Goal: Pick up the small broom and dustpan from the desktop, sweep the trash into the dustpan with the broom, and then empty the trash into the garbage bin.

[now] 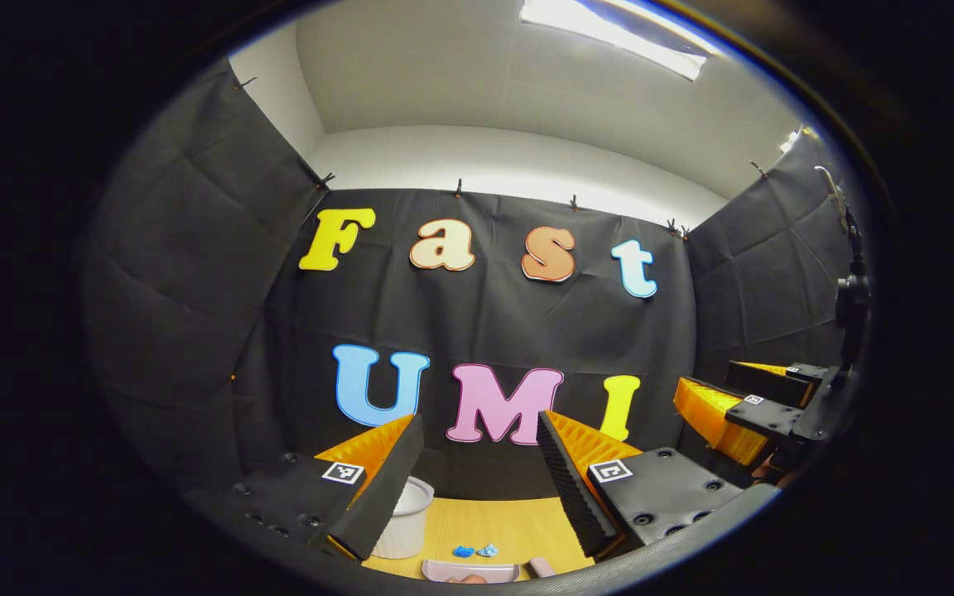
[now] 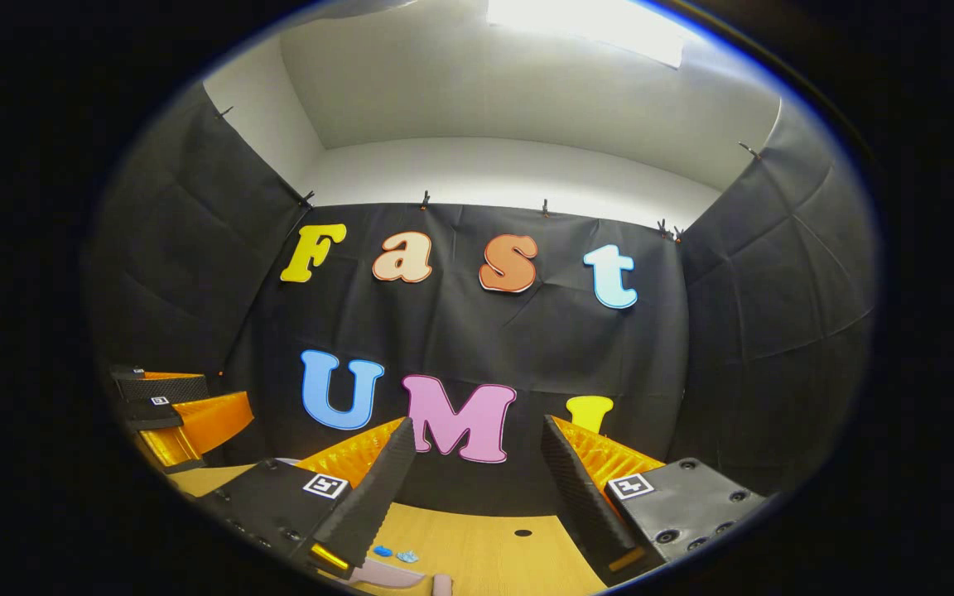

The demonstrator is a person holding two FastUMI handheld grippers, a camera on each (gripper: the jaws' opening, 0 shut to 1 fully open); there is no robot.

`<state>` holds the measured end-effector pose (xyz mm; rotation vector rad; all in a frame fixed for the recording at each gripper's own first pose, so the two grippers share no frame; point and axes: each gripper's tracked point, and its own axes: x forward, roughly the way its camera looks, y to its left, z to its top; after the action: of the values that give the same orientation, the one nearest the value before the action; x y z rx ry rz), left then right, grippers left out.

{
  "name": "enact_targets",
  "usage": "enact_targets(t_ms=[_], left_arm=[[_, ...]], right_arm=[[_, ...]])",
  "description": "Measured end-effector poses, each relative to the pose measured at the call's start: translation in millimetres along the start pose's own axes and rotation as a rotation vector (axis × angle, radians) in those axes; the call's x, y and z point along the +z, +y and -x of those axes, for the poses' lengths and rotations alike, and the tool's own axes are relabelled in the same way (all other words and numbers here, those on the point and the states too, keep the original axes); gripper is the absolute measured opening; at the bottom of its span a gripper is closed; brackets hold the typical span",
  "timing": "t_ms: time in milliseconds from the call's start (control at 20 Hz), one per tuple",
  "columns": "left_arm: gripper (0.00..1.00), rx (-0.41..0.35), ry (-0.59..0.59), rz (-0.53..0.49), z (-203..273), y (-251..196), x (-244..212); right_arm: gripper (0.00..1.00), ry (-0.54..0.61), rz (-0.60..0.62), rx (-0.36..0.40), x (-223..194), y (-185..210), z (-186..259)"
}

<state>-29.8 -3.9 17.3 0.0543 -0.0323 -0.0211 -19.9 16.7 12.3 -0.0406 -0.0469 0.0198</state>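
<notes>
The left gripper (image 1: 477,472) and right gripper (image 2: 477,488) both have orange fingers with black ribbed pads. On the tan wooden desktop (image 1: 510,526) lie blue trash scraps (image 1: 474,550), a pale pink dustpan (image 1: 470,571) nearer, and a white garbage bin (image 1: 404,517) left.

Black cloth (image 1: 195,273) hangs on three sides of the booth, pinned along its upper edge with small clips (image 1: 459,189); above it rises a plain white wall (image 2: 510,170) that curves into a pale ceiling (image 1: 477,74). A bright ceiling light (image 1: 614,37) glows overhead; below, a light wooden tabletop (image 2: 485,550) with a small dark hole (image 2: 523,533) meets the cloth.
</notes>
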Motion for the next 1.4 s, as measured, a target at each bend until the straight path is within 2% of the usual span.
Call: enact_targets(t_ms=[500, 750, 950, 1050, 1150, 1300, 1400], left_arm=[[0.81, -0.023, 0.051, -0.016, 0, 8, -13], [0.82, -0.026, 0.063, -0.020, -8, 12, -18], [0.80, -0.047, 0.121, -0.021, -15, 12, -35], [0.81, -0.077, 0.190, -0.022, -20, 5, -59], [0.81, -0.111, 0.369, -0.016, -18, -4, -105], [0.82, -0.100, 0.614, 0.028, -13, -11, -181], [0.81, -0.083, 0.729, 0.010, -12, -13, -217]], right_arm=[[0.98, 0.013, 0.006, -0.015, -6, 7, -9], [0.97, 0.014, 0.012, 0.010, -8, 20, -15], [0.98, 0.067, -0.008, 0.003, -27, 19, -23], [0.97, 0.153, -0.007, 0.010, -59, 19, -27], [0.97, 0.259, -0.021, 0.030, -97, 22, -27], [0.98, 0.442, -0.071, 0.052, -163, 26, -28], [0.98, 0.598, -0.126, 0.078, -216, 32, -24]])
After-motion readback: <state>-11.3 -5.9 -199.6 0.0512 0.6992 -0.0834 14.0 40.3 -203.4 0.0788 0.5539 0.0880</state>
